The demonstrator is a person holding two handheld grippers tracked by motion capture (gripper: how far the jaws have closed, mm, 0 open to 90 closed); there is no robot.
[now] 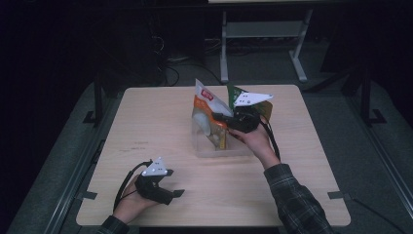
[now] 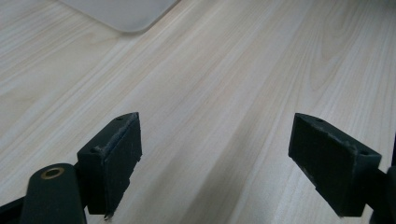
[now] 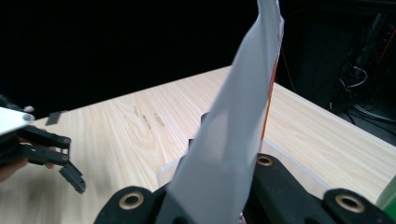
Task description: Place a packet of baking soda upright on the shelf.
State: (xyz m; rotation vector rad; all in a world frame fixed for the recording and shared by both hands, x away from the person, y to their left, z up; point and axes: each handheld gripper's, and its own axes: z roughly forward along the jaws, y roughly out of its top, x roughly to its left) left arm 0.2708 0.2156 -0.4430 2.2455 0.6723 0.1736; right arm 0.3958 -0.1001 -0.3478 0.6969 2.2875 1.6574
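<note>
A white and orange snack bag [image 1: 206, 103] stands tilted in a clear plastic container [image 1: 234, 149] at the table's middle. My right gripper [image 1: 225, 118] is shut on this bag from the right. In the right gripper view the bag's pale back [image 3: 233, 135] rises between the jaws of that gripper [image 3: 215, 189]. A green bag [image 1: 237, 92] stands behind it in the same container. My left gripper [image 1: 174, 184] rests open near the table's front left, with nothing between its fingers [image 2: 114, 158], its mouth [image 2: 224, 163] over bare wood.
The wooden table [image 1: 146, 126] has bare room to the left and front of the container. A translucent container corner [image 2: 122, 13] lies ahead of the left gripper. The left gripper [image 3: 46, 149] appears far off in the right gripper view. Desk legs and cables stand behind the table.
</note>
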